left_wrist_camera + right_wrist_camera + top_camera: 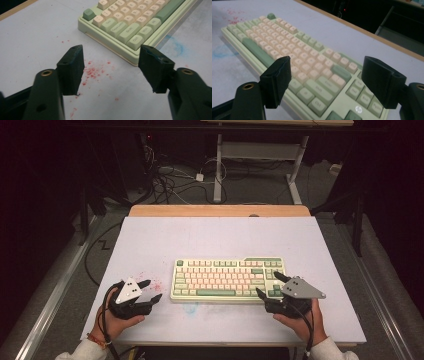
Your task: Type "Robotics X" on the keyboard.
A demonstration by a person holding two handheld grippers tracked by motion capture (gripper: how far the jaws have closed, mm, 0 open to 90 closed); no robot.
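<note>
A: Presently, where was the keyboard [228,279]?

B: It lay flat near the table's [150,240] front edge, centred. The left tongs [151,290] sat off its left end, open and empty. The right tongs [267,285] hovered over its right end, jaws wide, holding nothing.

A: Step in hand?

B: Judged: approach to grasp both ends. The next move called for lowering each pair of tongs to straddle the case edge before closing.

A: Obstructions?

B: None. Red specks [93,72] and a blue smear [178,46] merely marked the surface.

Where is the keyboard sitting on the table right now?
In the high view, the keyboard lies flat near the table's front centre, between the left hand-held gripper and the right hand-held gripper.
</note>
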